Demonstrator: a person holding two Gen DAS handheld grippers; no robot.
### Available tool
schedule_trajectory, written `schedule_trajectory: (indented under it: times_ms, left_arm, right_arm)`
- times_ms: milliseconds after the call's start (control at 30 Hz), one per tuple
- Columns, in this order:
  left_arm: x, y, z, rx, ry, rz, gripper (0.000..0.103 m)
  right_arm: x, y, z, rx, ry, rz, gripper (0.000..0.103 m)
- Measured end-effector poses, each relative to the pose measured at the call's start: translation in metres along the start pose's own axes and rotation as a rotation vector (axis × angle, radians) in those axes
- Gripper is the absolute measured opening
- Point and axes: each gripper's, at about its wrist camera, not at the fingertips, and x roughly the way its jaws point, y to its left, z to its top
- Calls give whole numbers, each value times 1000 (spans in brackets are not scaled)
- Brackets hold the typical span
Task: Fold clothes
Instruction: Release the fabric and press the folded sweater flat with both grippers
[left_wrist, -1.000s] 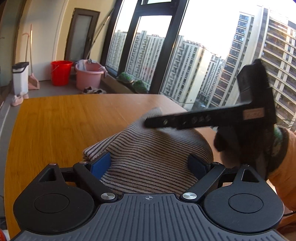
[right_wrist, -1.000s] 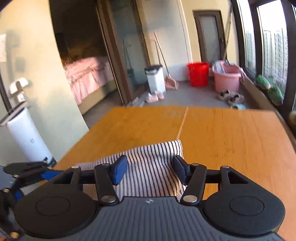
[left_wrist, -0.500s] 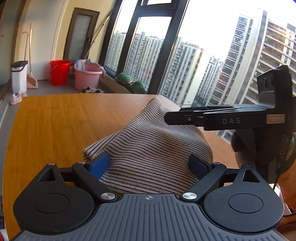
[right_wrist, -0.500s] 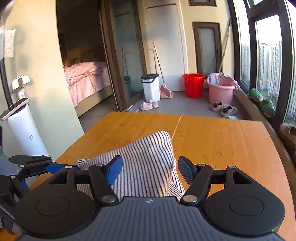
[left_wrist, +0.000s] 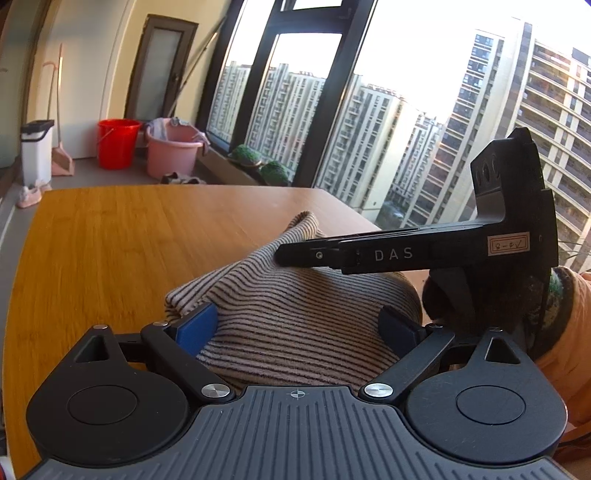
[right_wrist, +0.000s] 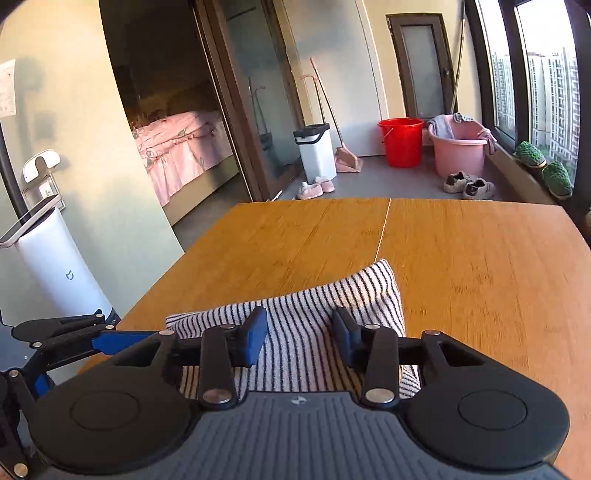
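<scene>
On the wooden table (right_wrist: 480, 266), the right gripper (right_wrist: 299, 334) has just been closing around the striped garment (right_wrist: 314, 325), jaws part-open, gathering a fold; next it needs a firm pinch.

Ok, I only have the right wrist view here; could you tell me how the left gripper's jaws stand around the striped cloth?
Observer: The left gripper is wide open, straddling the near end of the striped cloth.
Operator: Thanks. How does my right gripper look from the side?
Observer: The right gripper rests its fingertips against a raised peak of the cloth. Its jaws have just been closing, with cloth between them.
</scene>
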Motion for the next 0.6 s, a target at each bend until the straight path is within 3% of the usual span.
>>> schedule_trajectory:
  times_ms: [100, 167, 300, 433, 600]
  left_arm:
    - [-2, 0, -2, -1, -1, -2, 98]
    - [-3, 1, -2, -3, 0, -5, 98]
    - [-3, 0, -2, -3, 1, -3, 99]
    - [-2, -1, -2, -1, 2, 0, 99]
    - [-2, -3, -2, 2, 9, 8, 100]
  right_arm:
    - [-13, 6, 0, -28, -14, -5, 45]
    - [-30, 3, -4, -2, -32, 12, 61]
    - [-65, -8, -16, 68, -64, 24, 67]
    - [-90, -34, -37, 241, -71, 24, 76]
    - [-90, -61, -65, 455, -29, 38, 77]
